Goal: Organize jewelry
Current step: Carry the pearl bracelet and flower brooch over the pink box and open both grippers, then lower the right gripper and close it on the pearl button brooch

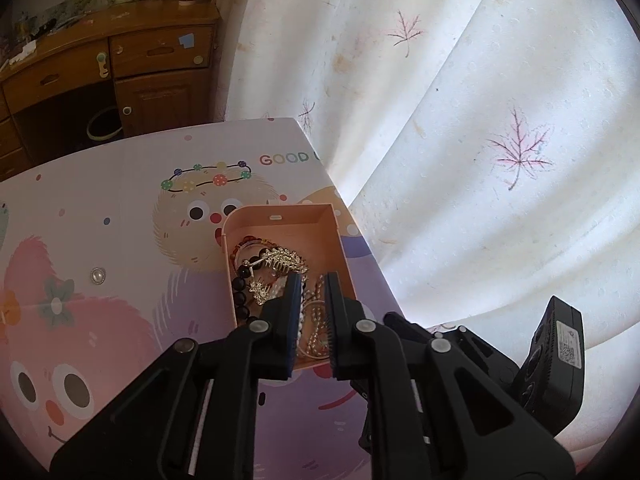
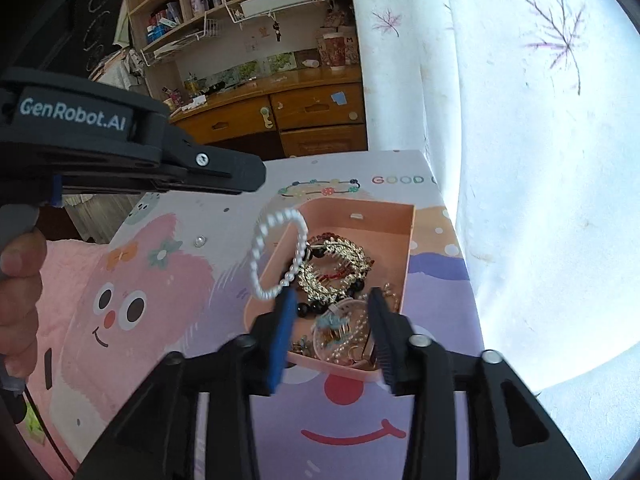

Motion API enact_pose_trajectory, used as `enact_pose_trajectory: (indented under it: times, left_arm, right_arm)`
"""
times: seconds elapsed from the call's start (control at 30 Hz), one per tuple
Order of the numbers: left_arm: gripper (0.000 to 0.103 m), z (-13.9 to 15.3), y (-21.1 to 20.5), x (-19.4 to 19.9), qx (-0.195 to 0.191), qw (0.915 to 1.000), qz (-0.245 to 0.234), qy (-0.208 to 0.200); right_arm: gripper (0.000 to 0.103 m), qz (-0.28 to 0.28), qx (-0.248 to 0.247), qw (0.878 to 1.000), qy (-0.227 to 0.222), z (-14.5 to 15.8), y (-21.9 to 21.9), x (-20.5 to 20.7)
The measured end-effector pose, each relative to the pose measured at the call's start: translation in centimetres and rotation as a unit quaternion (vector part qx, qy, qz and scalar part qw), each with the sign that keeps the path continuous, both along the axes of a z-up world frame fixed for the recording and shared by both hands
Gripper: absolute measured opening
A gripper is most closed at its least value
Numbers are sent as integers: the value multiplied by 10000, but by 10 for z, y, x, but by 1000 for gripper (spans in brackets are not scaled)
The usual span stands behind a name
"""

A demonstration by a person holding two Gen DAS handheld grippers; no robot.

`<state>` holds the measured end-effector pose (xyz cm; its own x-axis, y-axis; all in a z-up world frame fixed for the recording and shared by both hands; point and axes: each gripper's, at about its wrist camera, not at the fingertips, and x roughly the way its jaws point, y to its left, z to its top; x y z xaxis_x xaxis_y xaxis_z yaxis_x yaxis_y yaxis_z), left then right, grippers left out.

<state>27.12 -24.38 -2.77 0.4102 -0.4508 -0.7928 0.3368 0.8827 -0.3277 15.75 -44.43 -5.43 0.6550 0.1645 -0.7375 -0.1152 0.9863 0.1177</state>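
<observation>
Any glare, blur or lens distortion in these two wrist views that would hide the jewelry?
Left wrist view: the backlit curtain blows out to white, fisheye bends the table edge, yet the pink box and its jewelry read sharp. Right wrist view: the same curtain glare on the right; the pearl bracelet is crisp, but the right gripper's fingers and the pieces between them are motion-smeared.
</observation>
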Motion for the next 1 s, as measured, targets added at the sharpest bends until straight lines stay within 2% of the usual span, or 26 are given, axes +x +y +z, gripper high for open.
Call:
enact_pose_trajectory:
  times: [0.03,0.07,0.1,0.2,0.3,0.47,0.67,0.77,0.87,0.93,1.0]
  left_arm:
    - [32,-1,2,1,74,9999,61,56]
    - [54,-3,5,3,141,9997,159,110]
    - [65,-4,11,4,175,9994,253,127]
    - [65,-7,28,7,293,9982,502,165]
    - [65,-15,49,10,606,9944,831,253]
    - [65,-27,95,8,1273,9815,1417,190]
    - [65,-36,149,7,1534,9693,1890,349]
    - [65,-43,170,10,1965,9563,2126,412]
    - [65,-49,193,11,2213,9494,2202,328]
    - [65,-53,207,13,2230,9484,2227,357]
    - [65,-59,223,15,2152,9523,2121,435]
  right_arm:
    - [54,-11,67,10000,29,-1,-3,0]
    - [54,-31,117,9999,43,-2,-6,1]
    - [54,-59,143,9999,45,-2,-9,1]
    - [54,-47,155,9999,54,-2,-11,2]
    - [54,32,127,9999,76,-6,-1,6]
    - [54,255,203,9992,211,-10,35,10]
    - [54,757,131,9968,206,-4,86,23]
    - [56,896,87,9957,217,-4,116,38]
    - [59,965,233,9947,256,-8,144,59]
    - [59,957,197,9948,286,-12,163,72]
    - [59,966,152,9947,315,-17,183,86]
